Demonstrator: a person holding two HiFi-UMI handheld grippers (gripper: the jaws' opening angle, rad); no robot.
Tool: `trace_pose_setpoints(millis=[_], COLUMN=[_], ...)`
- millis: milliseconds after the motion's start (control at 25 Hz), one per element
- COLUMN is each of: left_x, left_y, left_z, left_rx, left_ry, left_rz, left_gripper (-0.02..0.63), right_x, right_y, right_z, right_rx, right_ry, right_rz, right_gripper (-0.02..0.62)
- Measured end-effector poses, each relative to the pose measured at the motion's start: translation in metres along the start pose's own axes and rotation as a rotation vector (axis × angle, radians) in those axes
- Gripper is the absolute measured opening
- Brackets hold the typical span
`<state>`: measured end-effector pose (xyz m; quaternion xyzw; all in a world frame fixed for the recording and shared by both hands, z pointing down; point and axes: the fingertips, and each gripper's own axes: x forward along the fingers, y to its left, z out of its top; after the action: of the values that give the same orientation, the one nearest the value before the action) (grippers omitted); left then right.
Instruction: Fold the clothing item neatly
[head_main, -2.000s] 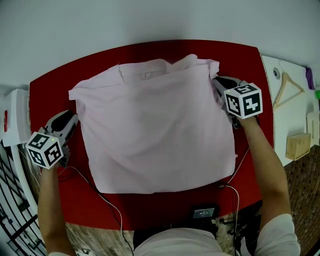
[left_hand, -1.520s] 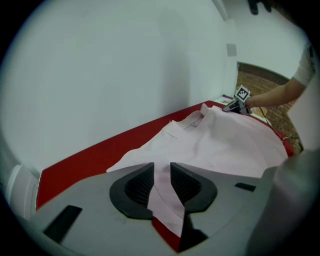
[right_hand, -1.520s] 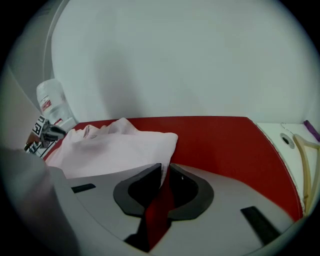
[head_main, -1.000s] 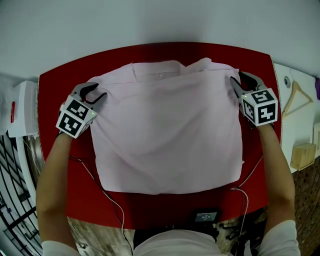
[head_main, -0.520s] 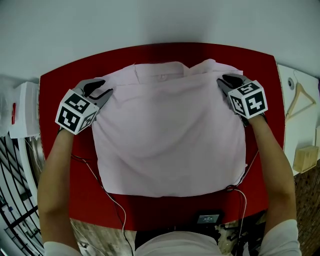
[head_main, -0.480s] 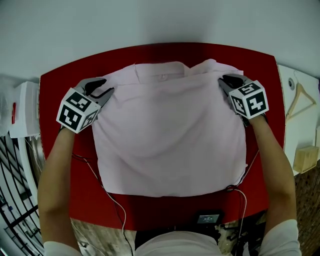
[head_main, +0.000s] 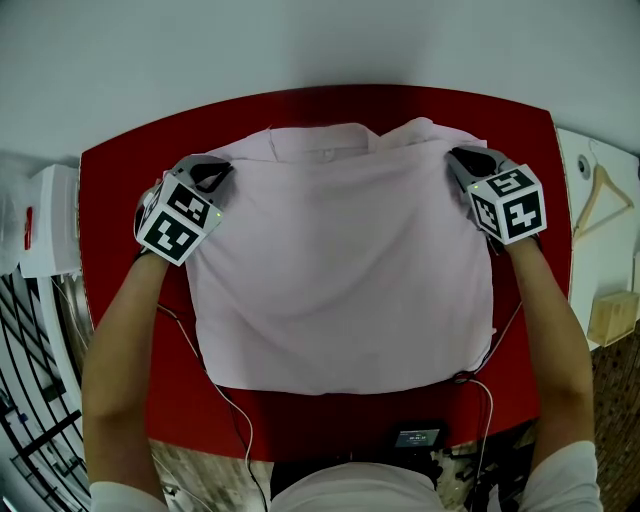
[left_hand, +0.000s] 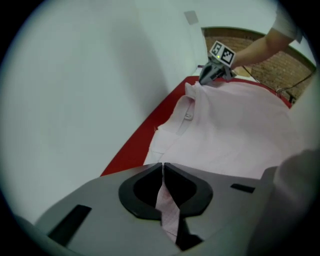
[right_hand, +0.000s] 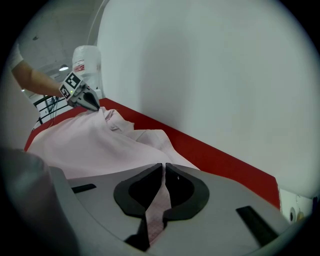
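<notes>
Clamped shirt's (head_main: 340, 270) far corners in left hand-held gripper (head_main: 208, 172) and, jaws just closing, right hand-held gripper (head_main: 462, 158); spread nearward from both.

- Surface (head_main: 110, 180): middle hidden beneath pink shirt (head_main: 340, 270).
- Wooden box (head_main: 612, 318): cut off by right edge.
- Small black device (head_main: 413, 436): screen too small to read.
- Black wire frame (head_main: 30, 420): cut off, lower left.

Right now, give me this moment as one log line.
left tongs: shut on shirt | right tongs: just closed on shirt | shirt: flat on table
</notes>
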<state>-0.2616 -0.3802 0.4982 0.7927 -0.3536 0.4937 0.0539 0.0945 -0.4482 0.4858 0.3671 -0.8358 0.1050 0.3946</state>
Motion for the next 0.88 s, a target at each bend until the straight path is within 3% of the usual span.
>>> trace_pose_setpoints(millis=[240, 440, 640, 880], left_x=[-0.002, 0.009, -0.013, -0.047], left_y=[0.025, 0.023, 0.031, 0.030], left_z=[-0.004, -0.018, -0.026, -0.051], left_rx=[-0.148, -0.243, -0.295, -0.385], left_ry=[-0.037, -0.017, -0.032, -0.049], left_rz=[0.115, 0.106, 0.119, 0.144], left_gripper=[0.018, 0.022, 0.073, 0.075], right_x=[-0.002, 0.003, -0.013, -0.039], right_y=[-0.014, -0.033, -0.037, -0.024], right_z=[-0.001, -0.018, -0.020, -0.021], right_rx=[0.045, 0.132, 0.132, 0.114], right_ry=[-0.028, -0.003, -0.019, -0.038], right_rz=[-0.060, -0.119, -0.148, -0.151], right_gripper=[0.032, 0.034, 0.034, 0.035])
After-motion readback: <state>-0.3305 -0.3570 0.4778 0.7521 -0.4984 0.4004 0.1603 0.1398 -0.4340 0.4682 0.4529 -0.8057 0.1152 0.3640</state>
